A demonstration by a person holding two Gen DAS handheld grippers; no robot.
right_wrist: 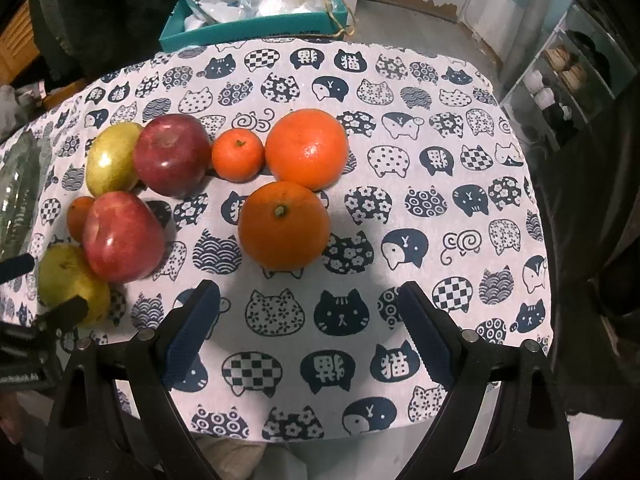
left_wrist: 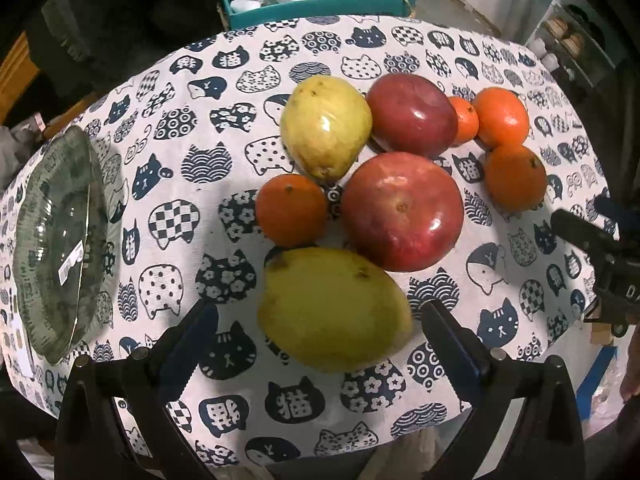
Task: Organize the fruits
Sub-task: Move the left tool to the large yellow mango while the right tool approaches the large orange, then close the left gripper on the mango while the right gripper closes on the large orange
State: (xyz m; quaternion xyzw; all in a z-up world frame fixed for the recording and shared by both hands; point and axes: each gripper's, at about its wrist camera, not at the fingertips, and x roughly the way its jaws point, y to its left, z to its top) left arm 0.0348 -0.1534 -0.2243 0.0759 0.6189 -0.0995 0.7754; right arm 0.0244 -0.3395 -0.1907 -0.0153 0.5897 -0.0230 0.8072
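Observation:
Fruit lies in a cluster on the cat-print tablecloth [left_wrist: 192, 120]. My left gripper [left_wrist: 320, 316] is open, its fingers either side of the near yellow-green pear [left_wrist: 332, 308], not touching it. Behind it lie a red apple [left_wrist: 402, 212], a small orange [left_wrist: 290, 210], a second pear [left_wrist: 326, 128], a second apple [left_wrist: 412, 114] and more oranges [left_wrist: 502, 118]. My right gripper [right_wrist: 308, 304] is open and empty just short of a big orange [right_wrist: 284, 226]. Another big orange [right_wrist: 307, 148], a small one [right_wrist: 238, 154], the apples [right_wrist: 124, 236] and the pears [right_wrist: 72, 280] also show there.
A clear glass plate [left_wrist: 60, 240] sits at the table's left edge. A teal box [right_wrist: 248, 24] of plastic bags stands beyond the far edge. The right gripper shows at the right of the left wrist view [left_wrist: 600, 248]. Shelves [right_wrist: 568, 80] stand at the far right.

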